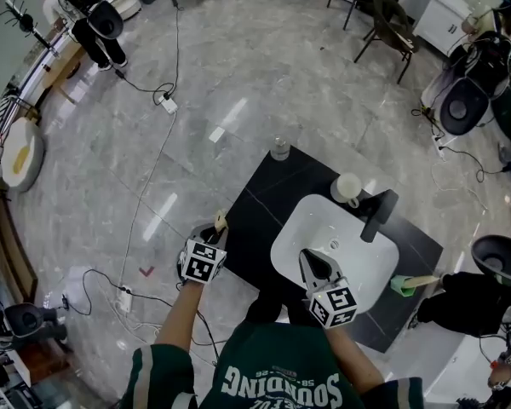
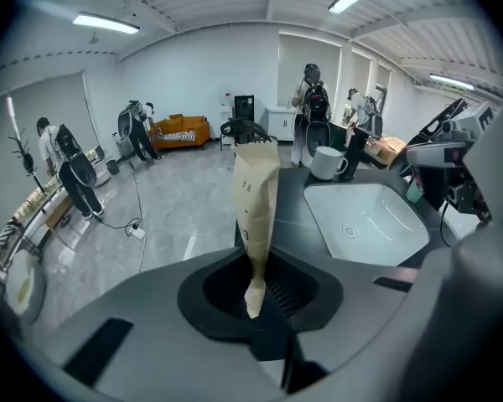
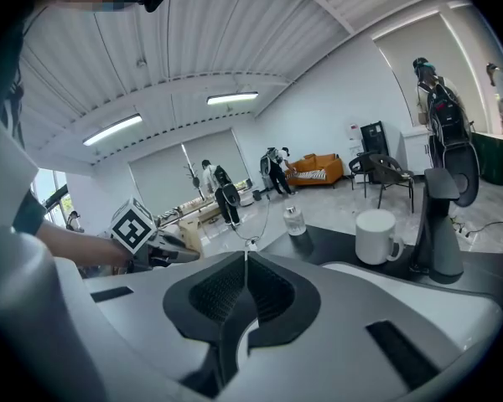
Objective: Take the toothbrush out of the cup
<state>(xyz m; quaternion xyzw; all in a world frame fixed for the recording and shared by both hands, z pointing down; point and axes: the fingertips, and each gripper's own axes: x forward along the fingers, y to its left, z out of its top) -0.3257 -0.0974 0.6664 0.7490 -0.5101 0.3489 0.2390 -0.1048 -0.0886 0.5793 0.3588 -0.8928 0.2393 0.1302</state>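
Observation:
My left gripper hangs over the floor just off the left edge of the black counter. It is shut on a toothbrush in a tan paper sleeve, which sticks up out of the jaws and shows as a tan tip in the head view. The white cup stands at the far rim of the basin beside the faucet, and both gripper views show that cup. My right gripper hovers over the basin with its jaws together and nothing between them.
A white basin is set into the counter, with a black faucet behind it. A clear bottle stands at the counter's far corner and a green holder at its right edge. Cables cross the floor; people stand far left.

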